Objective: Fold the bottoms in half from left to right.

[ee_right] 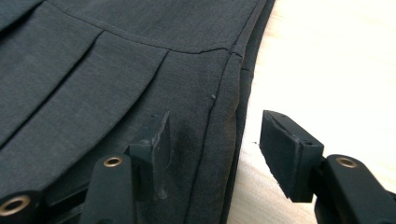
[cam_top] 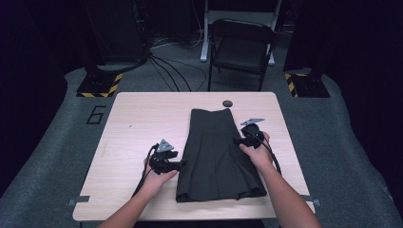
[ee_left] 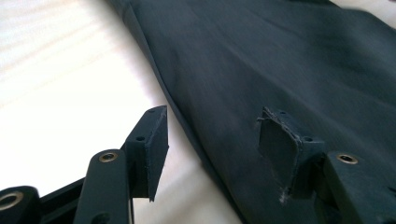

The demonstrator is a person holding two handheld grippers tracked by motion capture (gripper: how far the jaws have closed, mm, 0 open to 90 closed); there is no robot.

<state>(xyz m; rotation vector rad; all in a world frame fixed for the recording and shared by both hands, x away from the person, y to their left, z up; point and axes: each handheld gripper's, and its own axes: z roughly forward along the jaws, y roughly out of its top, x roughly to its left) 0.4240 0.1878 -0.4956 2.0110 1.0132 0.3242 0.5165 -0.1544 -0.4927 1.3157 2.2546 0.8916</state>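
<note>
Dark skirt (cam_top: 218, 152) flat mid-table (waistband at the far end), I see my left gripper (cam_top: 180, 164) at its left edge, right gripper (cam_top: 237, 141) at its right edge, both with jaws apart, clamping nothing.

Bare table (cam_top: 138, 118) left of the skirt (cam_top: 216, 152) gives passing room.
</note>
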